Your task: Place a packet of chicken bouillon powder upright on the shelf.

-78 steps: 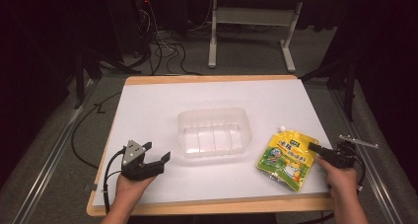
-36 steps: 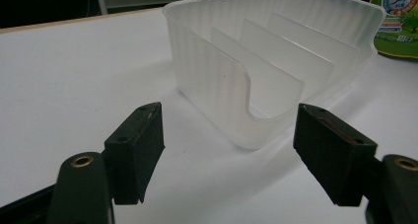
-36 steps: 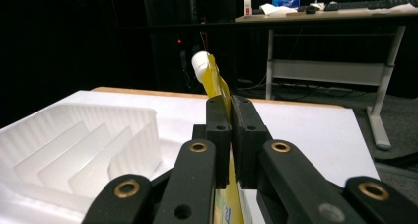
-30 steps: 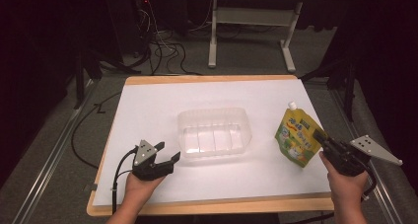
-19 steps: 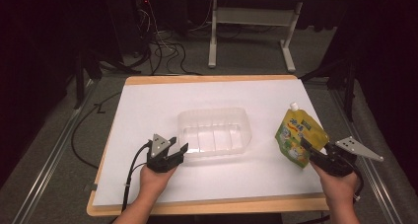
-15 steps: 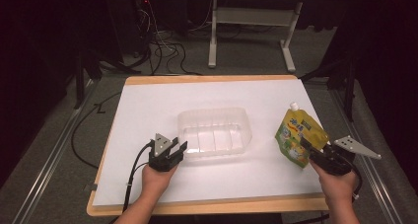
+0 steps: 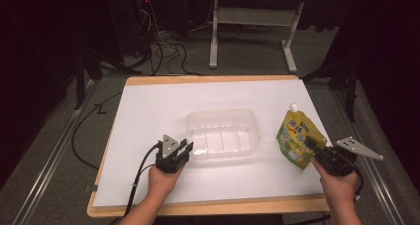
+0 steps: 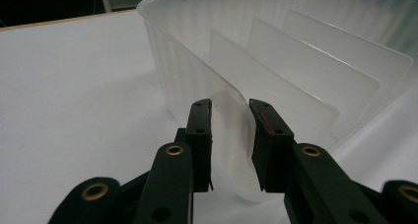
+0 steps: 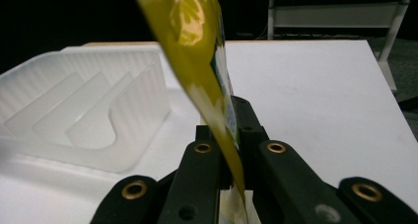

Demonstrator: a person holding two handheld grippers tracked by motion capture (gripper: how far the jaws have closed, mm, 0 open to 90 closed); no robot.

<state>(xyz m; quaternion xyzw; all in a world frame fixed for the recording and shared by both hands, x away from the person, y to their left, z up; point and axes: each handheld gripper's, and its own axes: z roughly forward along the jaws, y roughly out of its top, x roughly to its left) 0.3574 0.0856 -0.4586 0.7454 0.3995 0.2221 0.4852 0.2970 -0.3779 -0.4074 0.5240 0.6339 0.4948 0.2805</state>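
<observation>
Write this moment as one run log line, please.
left gripper: just closed on clear tray corner | right gripper: holds yellow pouch, raised | pouch not yet in tray

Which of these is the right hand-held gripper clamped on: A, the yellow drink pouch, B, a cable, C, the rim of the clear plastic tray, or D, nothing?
A: in the right gripper view the right hand-held gripper has its jaws pressed on the yellow drink pouch, which stands raised beside the clear plastic tray.
</observation>
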